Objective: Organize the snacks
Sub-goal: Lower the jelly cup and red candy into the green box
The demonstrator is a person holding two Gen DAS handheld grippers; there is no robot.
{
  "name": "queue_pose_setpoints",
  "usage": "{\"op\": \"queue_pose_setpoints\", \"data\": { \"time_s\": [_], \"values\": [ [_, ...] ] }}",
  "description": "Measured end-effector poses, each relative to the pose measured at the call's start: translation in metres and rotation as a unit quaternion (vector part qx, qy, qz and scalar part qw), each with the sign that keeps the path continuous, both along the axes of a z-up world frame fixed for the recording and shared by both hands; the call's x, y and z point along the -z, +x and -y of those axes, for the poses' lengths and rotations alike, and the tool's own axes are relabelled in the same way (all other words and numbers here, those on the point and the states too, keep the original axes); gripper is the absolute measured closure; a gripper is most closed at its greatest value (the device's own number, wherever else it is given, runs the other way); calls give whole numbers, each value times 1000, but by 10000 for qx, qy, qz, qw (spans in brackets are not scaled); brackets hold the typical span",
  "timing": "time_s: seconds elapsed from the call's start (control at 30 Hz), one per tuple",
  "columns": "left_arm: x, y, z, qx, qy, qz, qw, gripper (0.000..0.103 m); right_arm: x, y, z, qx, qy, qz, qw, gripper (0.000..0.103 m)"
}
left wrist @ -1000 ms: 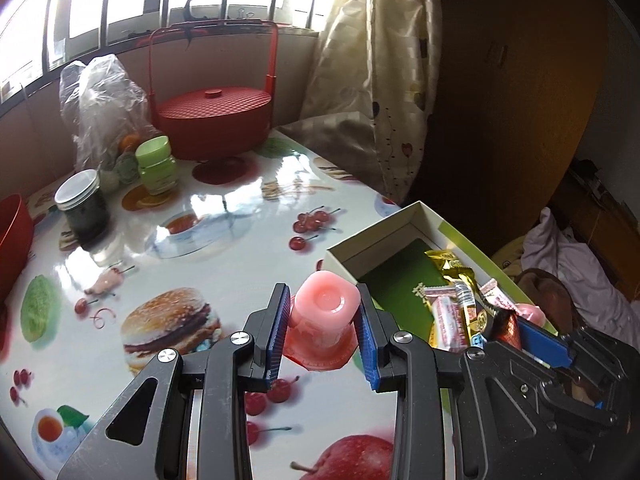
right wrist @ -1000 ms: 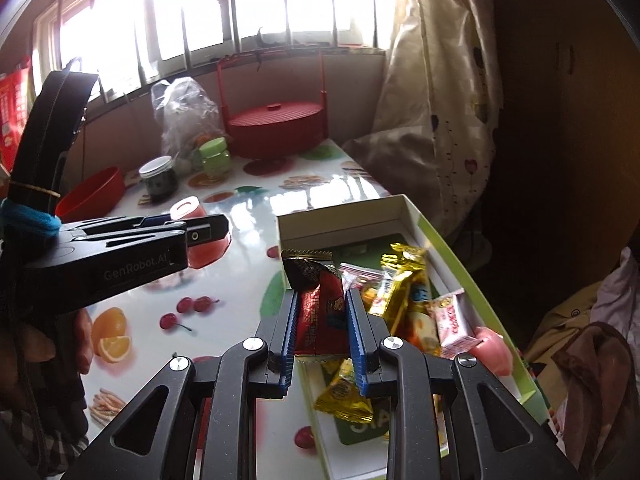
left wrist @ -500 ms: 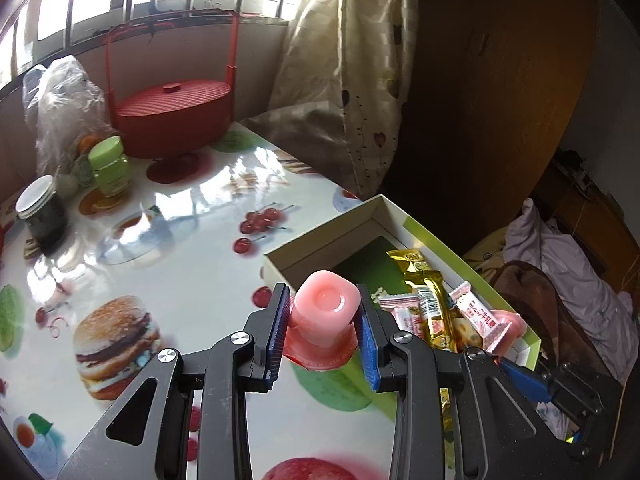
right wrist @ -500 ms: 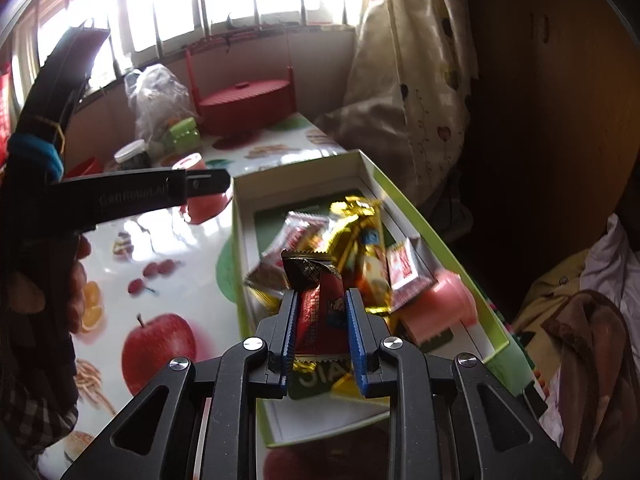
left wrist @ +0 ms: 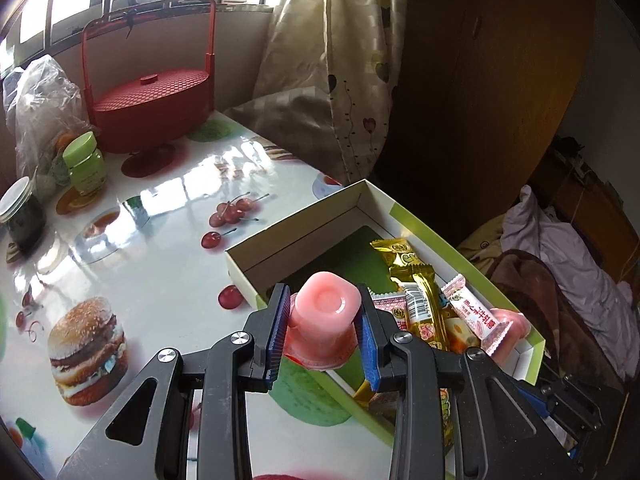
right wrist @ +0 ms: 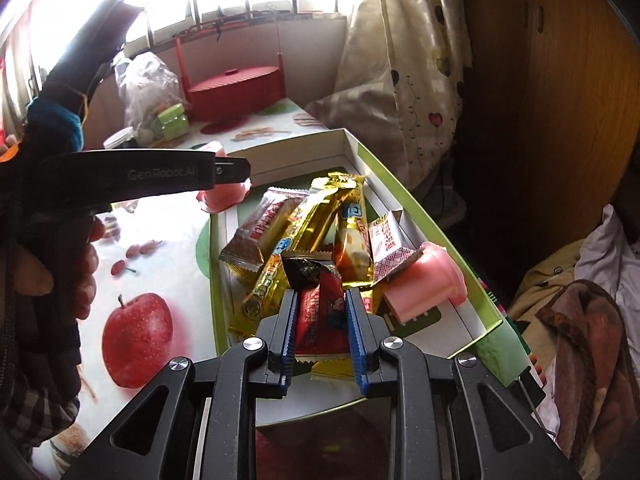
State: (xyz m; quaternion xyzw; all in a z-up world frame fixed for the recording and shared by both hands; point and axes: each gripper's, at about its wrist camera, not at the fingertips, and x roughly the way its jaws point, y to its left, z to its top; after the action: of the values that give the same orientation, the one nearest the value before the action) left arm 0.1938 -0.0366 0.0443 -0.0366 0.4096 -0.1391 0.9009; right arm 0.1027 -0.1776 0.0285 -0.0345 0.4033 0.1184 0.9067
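Snacks: the pink jelly cup [left wrist: 326,312] sits low in the middle, squeezed at its sides by the left claw [left wrist: 324,326]. It looks light, squashy and slippery, so a soft hold fits. The red wrapper [right wrist: 320,320], thin and crinkly, is pinched by the right claw [right wrist: 320,332] over the box [right wrist: 424,216] of sweets.

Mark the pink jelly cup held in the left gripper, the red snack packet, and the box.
pink jelly cup [left wrist: 325,307], left wrist view, its upturned base.
red snack packet [right wrist: 322,316], right wrist view, wrapper middle.
box [left wrist: 320,216], left wrist view, far wall.
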Motion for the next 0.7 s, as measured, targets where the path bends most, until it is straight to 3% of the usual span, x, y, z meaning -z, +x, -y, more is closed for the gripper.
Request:
{"op": "queue_pose_setpoints", "data": {
  "time_s": [0.7],
  "values": [
    [4,4,17,89,124,13,9999,70,2,-3,1,1,-37,84,10000,80]
  ]
}}
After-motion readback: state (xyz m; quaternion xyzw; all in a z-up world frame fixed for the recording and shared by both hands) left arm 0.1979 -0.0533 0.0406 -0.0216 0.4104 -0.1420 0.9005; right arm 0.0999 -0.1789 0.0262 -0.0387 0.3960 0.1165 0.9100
